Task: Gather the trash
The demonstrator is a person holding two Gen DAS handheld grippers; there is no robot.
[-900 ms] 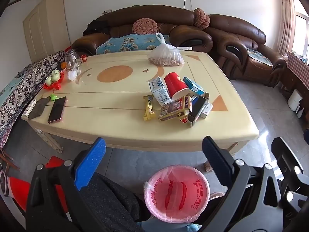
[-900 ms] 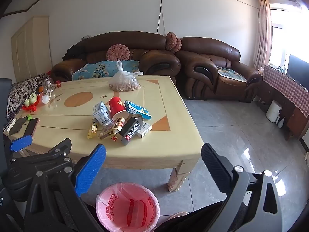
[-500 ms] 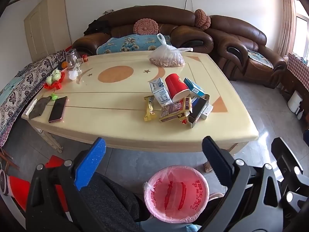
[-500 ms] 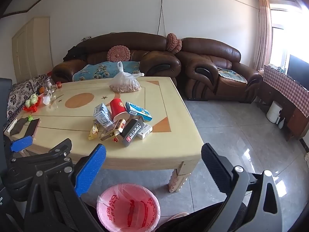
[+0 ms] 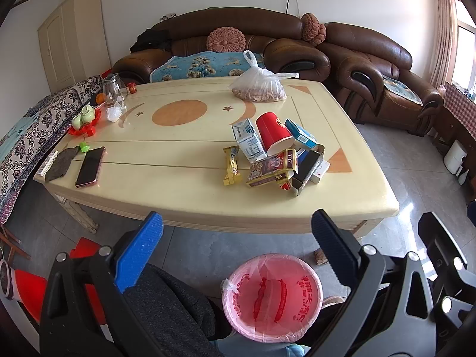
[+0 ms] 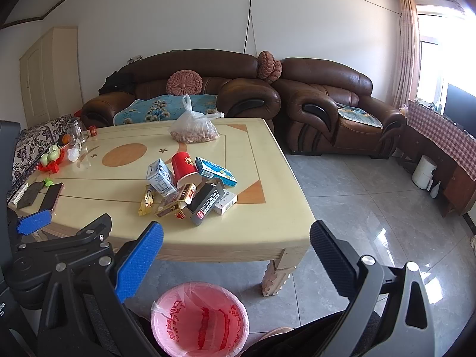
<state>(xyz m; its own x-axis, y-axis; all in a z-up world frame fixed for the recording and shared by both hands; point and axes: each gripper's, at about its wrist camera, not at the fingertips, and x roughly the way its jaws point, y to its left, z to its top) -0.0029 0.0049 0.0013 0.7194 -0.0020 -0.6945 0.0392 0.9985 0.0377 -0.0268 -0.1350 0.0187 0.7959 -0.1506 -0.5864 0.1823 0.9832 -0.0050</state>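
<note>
A heap of trash lies on the cream table point(image 5: 184, 184) point(image 6: 255, 226): a red paper cup point(image 5: 272, 132) point(image 6: 184, 167), a small milk carton point(image 5: 249, 144) point(image 6: 160, 178), a blue box point(image 5: 300, 134) point(image 6: 215, 172), a yellow wrapper point(image 5: 231, 165) point(image 6: 146, 200), a red-brown box point(image 5: 272, 168) point(image 6: 176, 202) and a black box point(image 6: 206, 203). A bin with a pink liner point(image 5: 272, 297) point(image 6: 199, 318) stands on the floor before the table. My left gripper point(image 5: 235, 232) and right gripper point(image 6: 236, 244) hover open and hold nothing, short of the table's near edge.
A bag of nuts point(image 5: 258, 89) sits at the table's far side. A phone point(image 5: 90, 166), a dark cloth, a glass jar point(image 5: 111, 92) and a red tray with small green cups occupy the left end. Brown leather sofas point(image 6: 327, 110) stand behind; grey tiled floor lies to the right.
Both views shifted very slightly; the grippers stay wide open and nothing on the table has moved.
</note>
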